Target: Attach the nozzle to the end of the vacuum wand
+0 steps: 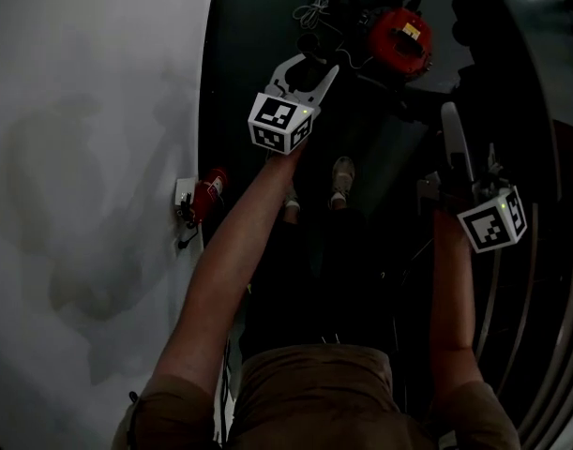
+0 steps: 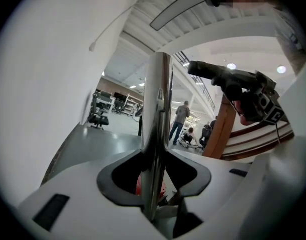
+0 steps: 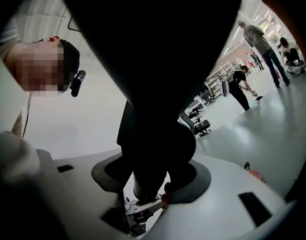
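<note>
Vacuum wand [image 2: 157,134], a shiny metal tube, sits pinched between the closed fingers [image 2: 103,180] of our left gripper [image 1: 309,75]. Its lower part is in the grip and the rest rises past the fingertips. Its long axis stands upright in the left gripper view, with the free end at the top. To the right of that end, near it but apart, the black nozzle [image 2: 218,74] lies roughly level and points its narrow tip leftward toward the wand. Our right gripper [image 1: 455,125] holds it: in the right gripper view we see the fingers [image 3: 200,181] clamped on the nozzle's dark neck, with its body widening above them. Below us lies a dark floor [image 1: 258,26], with a white wall [image 1: 89,157] along its left and a red vacuum cleaner [image 1: 399,40] ahead. Farther off we see office chairs [image 2: 97,115] and people [image 2: 180,121] under a white ceiling [image 2: 142,29].
</note>
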`<state>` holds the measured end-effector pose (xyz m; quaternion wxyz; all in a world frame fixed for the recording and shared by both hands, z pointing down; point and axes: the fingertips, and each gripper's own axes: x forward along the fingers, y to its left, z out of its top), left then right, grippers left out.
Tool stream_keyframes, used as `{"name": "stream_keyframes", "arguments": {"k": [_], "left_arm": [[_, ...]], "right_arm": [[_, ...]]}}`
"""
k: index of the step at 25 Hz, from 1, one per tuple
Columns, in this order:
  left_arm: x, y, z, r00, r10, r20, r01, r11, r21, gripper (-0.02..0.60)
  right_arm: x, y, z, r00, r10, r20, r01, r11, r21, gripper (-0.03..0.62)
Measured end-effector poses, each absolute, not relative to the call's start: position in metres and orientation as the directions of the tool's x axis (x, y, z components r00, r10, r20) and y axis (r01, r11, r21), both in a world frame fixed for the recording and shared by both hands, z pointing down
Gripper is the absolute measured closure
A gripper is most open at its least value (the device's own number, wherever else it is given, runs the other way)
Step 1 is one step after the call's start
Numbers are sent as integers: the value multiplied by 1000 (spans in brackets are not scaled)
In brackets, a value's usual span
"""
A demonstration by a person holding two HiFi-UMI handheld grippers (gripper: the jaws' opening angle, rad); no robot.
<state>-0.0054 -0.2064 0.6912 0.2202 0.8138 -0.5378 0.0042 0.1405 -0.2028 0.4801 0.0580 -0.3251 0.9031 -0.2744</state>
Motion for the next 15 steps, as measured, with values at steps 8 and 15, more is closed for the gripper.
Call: {"name": "stream_keyframes", "arguments": {"k": [8, 15], "left_arm": [[121, -215, 653, 543, -803, 248, -839, -503, 209, 423], [188, -205, 643, 595, -765, 246, -803, -578, 144, 425]], "right_arm": [[179, -212, 425, -810, -581, 82, -559, 721, -408, 395], [200, -216, 425, -807, -553, 207, -591, 753, -290, 395]]}}
